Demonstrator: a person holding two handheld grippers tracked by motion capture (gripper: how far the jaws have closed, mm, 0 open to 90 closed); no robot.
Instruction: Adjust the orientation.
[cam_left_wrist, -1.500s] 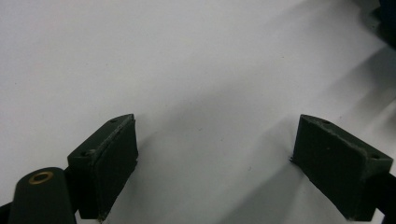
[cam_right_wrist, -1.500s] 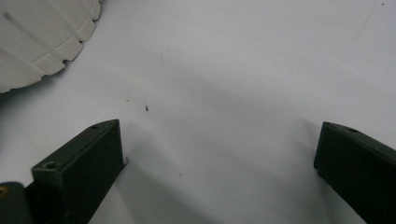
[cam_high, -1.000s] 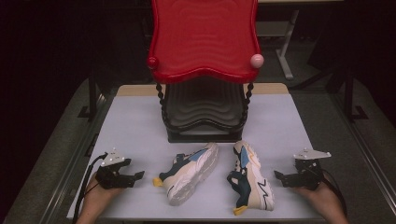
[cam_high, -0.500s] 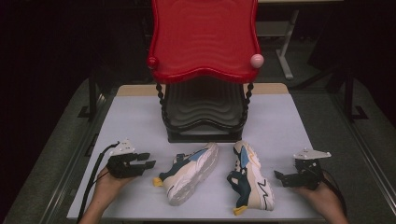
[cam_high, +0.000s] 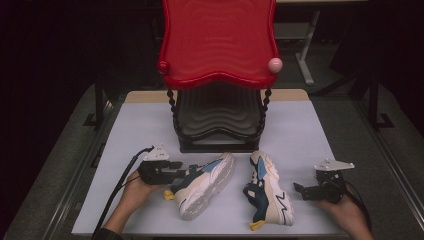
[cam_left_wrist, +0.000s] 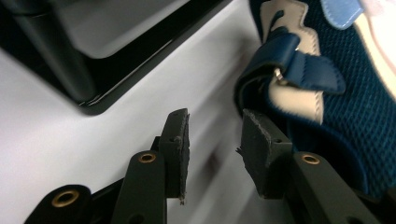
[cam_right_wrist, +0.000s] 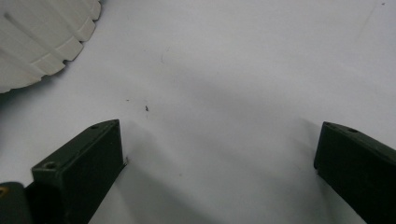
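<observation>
Two sneakers in navy, cream and light blue lie on the white table. The left sneaker (cam_high: 205, 182) rests on its side, its heel toward my left gripper (cam_high: 181, 172). Its jaws have just been closing and stand partly apart with nothing between the pads. In the left gripper view the left gripper (cam_left_wrist: 212, 135) sits just left of the sneaker's heel and blue pull tab (cam_left_wrist: 308, 70), the right pad close beside the collar. The right sneaker (cam_high: 267, 187) stands upright. My right gripper (cam_high: 300, 190) rests open to its right; in the right gripper view the right gripper (cam_right_wrist: 219, 154) faces bare table and a white sole (cam_right_wrist: 37, 42).
A two-tier shoe rack stands behind the sneakers, with a red wavy top shelf (cam_high: 217, 40) and a black lower shelf (cam_high: 217, 120). Its black base (cam_left_wrist: 116, 60) lies close ahead of the left jaws. The table edge (cam_high: 200, 234) runs just in front of the hands.
My left gripper has moved right and slightly up to the left sneaker's heel, and its jaws have narrowed. The right gripper and both sneakers have stayed put.
</observation>
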